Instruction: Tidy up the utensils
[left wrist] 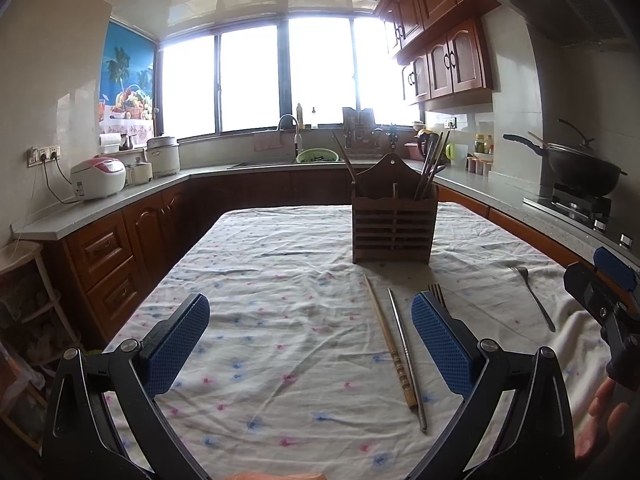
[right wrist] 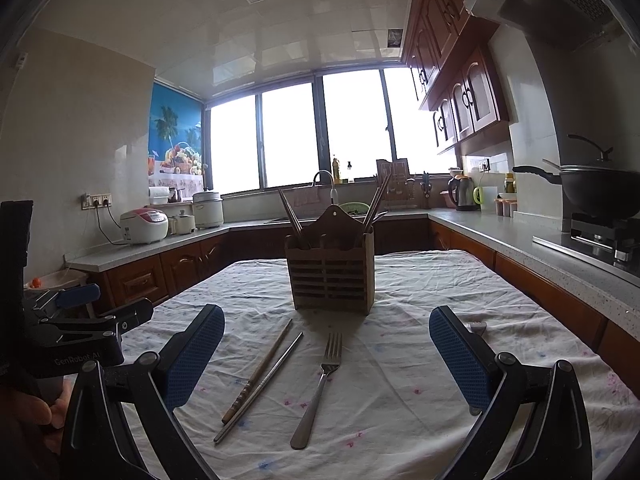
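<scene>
A wooden utensil holder stands on the cloth-covered table with several chopsticks in it. In front of it lie a wooden chopstick, a metal chopstick and a fork, whose tines show behind my left gripper's right finger. A second fork lies further right, mostly hidden behind my right gripper's right finger. My left gripper is open and empty, left of the chopsticks. My right gripper is open and empty above the fork.
Kitchen counters run along the left, back and right. A rice cooker sits left, a sink at the back, a wok on the stove to the right. The right gripper's body shows at the left view's right edge.
</scene>
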The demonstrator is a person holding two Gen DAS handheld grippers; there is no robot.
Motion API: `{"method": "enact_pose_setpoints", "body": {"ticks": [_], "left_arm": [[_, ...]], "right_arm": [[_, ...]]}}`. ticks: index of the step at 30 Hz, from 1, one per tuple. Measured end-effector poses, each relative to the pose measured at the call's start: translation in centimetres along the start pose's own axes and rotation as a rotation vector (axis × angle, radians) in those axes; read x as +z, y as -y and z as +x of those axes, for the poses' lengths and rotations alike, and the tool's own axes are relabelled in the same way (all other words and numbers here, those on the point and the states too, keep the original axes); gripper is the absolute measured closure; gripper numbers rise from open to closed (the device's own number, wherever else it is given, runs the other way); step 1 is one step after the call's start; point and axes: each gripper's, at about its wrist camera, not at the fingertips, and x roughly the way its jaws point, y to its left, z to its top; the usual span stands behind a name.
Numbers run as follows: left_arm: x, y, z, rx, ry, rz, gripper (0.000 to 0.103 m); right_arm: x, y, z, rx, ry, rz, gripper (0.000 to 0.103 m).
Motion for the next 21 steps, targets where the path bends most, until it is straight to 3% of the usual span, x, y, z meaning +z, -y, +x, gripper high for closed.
{"method": "enact_pose_setpoints", "body": {"ticks": [21], "left_arm": [[0.23,0.12,0.04,0.003,0.001,0.004,0.0]], "right_arm": [[0.16,0.06,0.03,0.002,0.006,0.007,0.0]]}}
